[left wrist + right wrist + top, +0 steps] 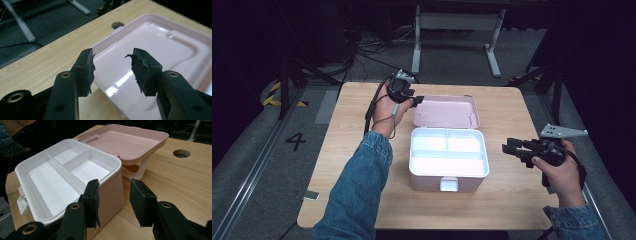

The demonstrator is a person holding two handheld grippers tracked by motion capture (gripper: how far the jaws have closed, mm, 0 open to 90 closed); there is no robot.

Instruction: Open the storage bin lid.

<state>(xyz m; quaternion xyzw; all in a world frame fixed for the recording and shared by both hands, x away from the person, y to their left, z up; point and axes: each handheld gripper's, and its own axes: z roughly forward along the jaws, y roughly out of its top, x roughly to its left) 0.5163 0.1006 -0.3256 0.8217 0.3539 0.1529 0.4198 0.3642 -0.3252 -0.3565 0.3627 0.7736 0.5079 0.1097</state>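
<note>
Two grippers: left gripper [416,101] has its jaws spread wide and empty over the lid's left edge; right gripper [511,147] is parted, empty, just right of the box.
Box: pink plastic box [448,176] with white divided tray [62,173], at table centre.
Lid: pink hinged lid [446,111] lying open behind.
Table: light wooden table [347,150], bare margins left and right; round hole [181,153] near far edge.

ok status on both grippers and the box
Left gripper open at lid. Right gripper open beside box. Box open, tray empty. Nothing in the way.
</note>
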